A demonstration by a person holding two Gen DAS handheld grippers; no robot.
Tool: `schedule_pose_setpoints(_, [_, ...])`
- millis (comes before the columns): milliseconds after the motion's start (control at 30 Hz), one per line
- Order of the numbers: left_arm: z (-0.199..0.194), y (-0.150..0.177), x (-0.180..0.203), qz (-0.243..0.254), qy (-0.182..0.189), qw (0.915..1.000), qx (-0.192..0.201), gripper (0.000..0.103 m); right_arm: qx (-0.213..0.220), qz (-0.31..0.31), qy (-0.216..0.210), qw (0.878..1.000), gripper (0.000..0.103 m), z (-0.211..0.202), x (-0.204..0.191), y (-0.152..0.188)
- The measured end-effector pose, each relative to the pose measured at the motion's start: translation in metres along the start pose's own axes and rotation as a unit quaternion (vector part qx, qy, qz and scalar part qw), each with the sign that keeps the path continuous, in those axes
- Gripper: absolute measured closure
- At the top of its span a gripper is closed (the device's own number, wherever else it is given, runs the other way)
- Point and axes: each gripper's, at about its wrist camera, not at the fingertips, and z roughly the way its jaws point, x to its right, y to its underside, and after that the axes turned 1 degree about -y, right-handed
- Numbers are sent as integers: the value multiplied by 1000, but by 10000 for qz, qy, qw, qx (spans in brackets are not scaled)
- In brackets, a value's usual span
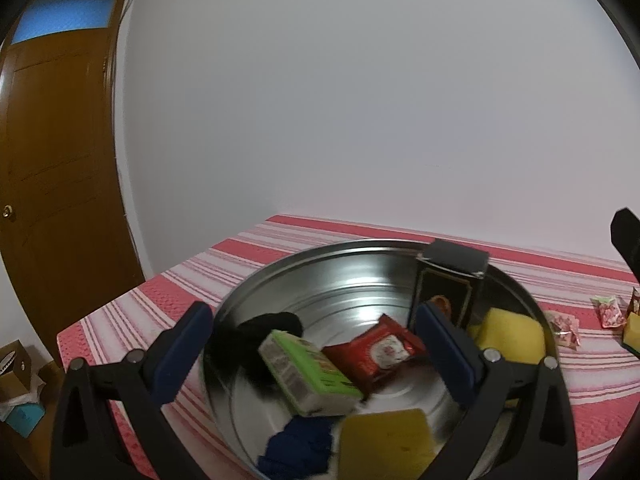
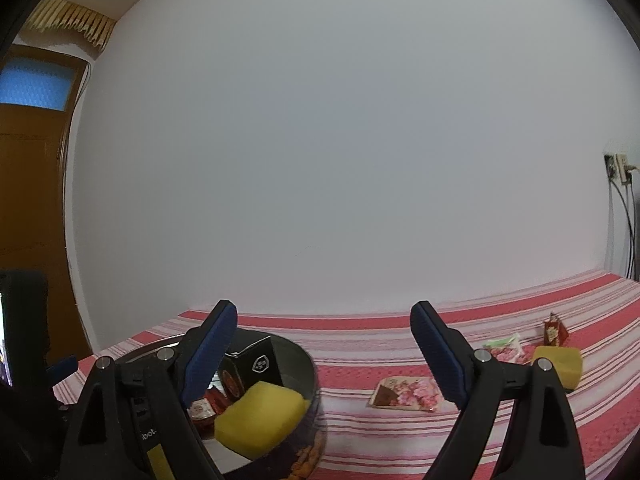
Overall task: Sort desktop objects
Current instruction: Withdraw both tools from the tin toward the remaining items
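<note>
A round metal tin [image 1: 360,280] on the striped cloth [image 2: 400,420] sat under both tongs. The left gripper [image 1: 316,344] gaped, empty, over a green box [image 1: 308,376] lying slantwise inside. The right gripper [image 2: 324,352] hung released beside it.

A home room is indicated: wooden door [image 1: 60,184] with blue glass pane [image 1: 66,16], striped red cloth [image 2: 500,320] on the surface, wall socket [image 2: 618,168], fringed valance [image 2: 72,20].
</note>
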Motion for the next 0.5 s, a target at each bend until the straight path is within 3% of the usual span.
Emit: schedule_pose_setpoints(500, [-21, 4, 43, 310, 483, 9983, 119, 0, 216, -296, 680, 9970, 13, -7, 47, -4])
